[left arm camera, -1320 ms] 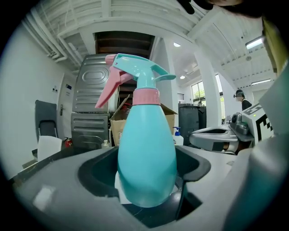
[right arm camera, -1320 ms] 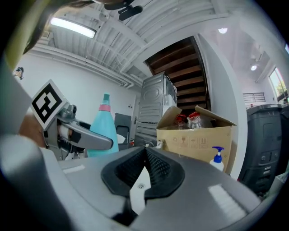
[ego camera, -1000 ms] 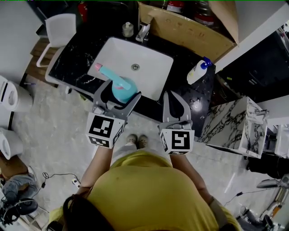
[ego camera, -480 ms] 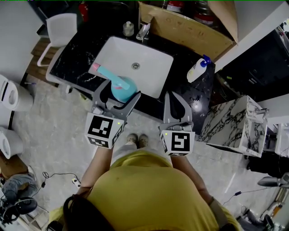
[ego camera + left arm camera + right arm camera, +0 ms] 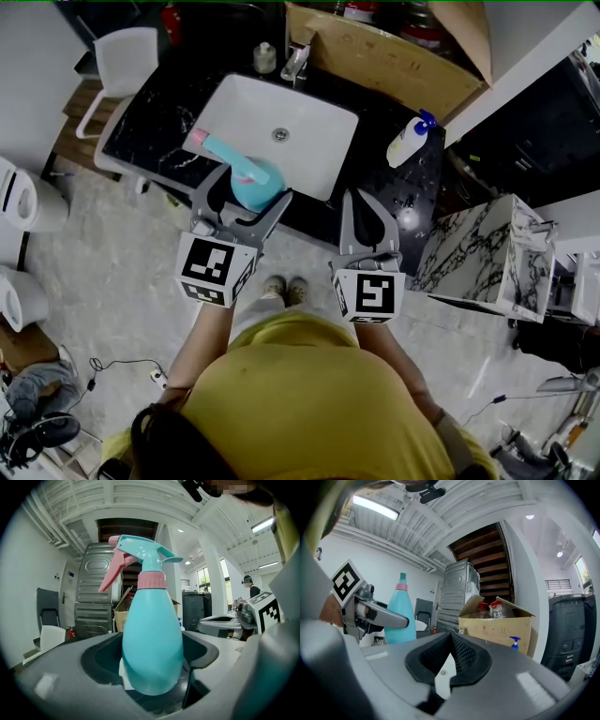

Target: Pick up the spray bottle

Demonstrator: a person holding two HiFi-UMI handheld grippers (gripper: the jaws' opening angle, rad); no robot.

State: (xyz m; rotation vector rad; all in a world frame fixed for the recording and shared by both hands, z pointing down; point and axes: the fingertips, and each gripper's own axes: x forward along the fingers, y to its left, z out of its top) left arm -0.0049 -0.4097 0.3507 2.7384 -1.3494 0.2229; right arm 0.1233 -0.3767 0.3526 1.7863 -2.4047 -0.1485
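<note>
The left gripper (image 5: 151, 670) clamps a teal spray bottle (image 5: 152, 634) with pink collar and trigger; the right gripper (image 5: 450, 645) sits closed.

Black marble counter (image 5: 152, 124) with white sink (image 5: 321, 142), pump bottle (image 5: 408, 143), small jar (image 5: 265, 59)

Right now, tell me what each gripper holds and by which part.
The left gripper holds the teal spray bottle by its lower body. The right gripper holds nothing; its jaws are together.

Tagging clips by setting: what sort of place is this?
Likely a back-room or utility washing area: a white sink set in a black marbled counter, an open cardboard box behind it, and bare wooden stairs overhead.
</note>
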